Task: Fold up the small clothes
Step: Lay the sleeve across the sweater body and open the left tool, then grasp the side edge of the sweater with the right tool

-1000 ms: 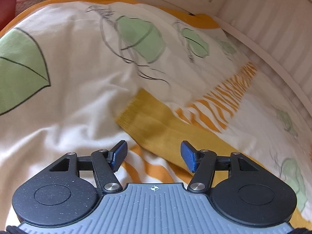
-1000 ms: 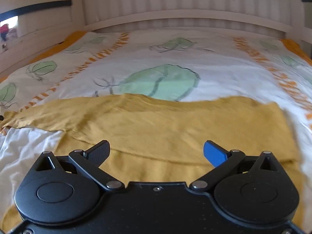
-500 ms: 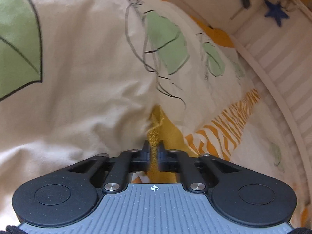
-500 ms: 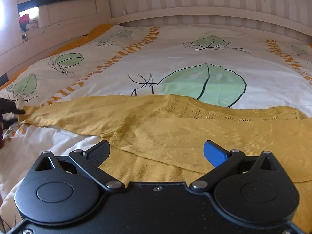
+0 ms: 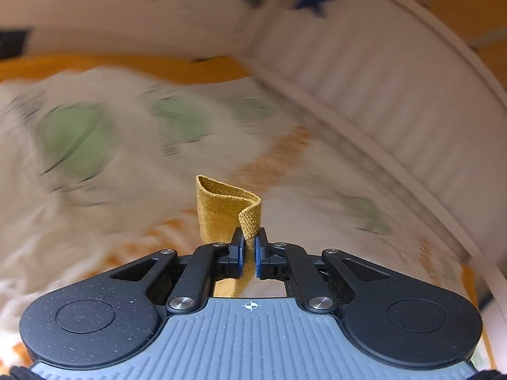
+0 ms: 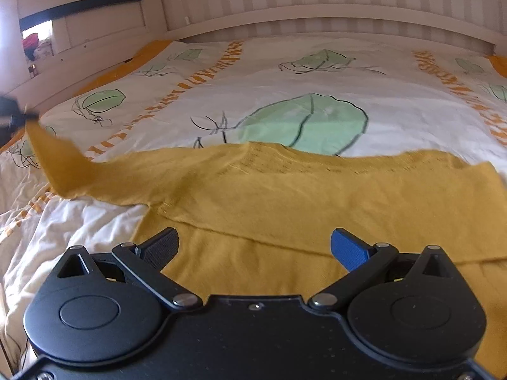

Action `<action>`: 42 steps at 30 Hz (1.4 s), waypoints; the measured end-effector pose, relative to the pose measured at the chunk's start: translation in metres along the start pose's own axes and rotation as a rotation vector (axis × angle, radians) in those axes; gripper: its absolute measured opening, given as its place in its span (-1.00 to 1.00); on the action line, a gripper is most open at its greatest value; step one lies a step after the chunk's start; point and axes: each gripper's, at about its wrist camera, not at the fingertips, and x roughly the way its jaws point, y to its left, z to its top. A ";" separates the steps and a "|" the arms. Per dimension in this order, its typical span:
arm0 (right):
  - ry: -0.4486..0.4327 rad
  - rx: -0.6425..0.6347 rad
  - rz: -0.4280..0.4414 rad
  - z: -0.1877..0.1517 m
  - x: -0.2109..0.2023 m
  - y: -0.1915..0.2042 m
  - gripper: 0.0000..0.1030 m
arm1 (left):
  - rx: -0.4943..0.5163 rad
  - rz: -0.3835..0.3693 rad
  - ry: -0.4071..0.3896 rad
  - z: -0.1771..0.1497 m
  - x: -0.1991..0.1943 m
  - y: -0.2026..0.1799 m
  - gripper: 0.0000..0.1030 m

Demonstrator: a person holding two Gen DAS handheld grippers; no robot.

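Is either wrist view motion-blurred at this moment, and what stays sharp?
Left wrist view: bedding heavily smeared; left gripper and pinched yellow sleeve sharp. Right wrist view: mostly sharp, right gripper crisp, only the lifted sleeve end blurred.

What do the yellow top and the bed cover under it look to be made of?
The yellow top looks like a fine, soft matte knit: ribbed loops show on the cuff pinched in the left gripper, and it drapes limply. The bed cover looks like printed woven cotton, matte and finely creased; its exact fibre is unclear.
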 end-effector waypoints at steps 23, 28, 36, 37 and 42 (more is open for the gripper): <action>-0.004 0.211 -0.089 -0.039 -0.071 -0.107 0.98 | 0.260 -0.352 0.311 -0.213 0.069 -0.277 -0.87; -0.004 0.247 -0.094 -0.042 -0.073 -0.119 0.98 | 0.370 -0.348 0.323 -0.231 0.058 -0.282 -0.39; -0.015 0.273 -0.080 -0.032 -0.065 -0.128 0.98 | 0.493 -0.170 0.236 -0.237 0.023 -0.236 -0.14; -0.016 0.272 -0.074 -0.031 -0.064 -0.127 0.98 | 0.501 -0.133 0.232 -0.238 0.022 -0.227 -0.14; -0.012 0.236 -0.046 -0.016 -0.047 -0.121 0.98 | 0.507 0.008 0.217 -0.245 0.019 -0.177 -0.14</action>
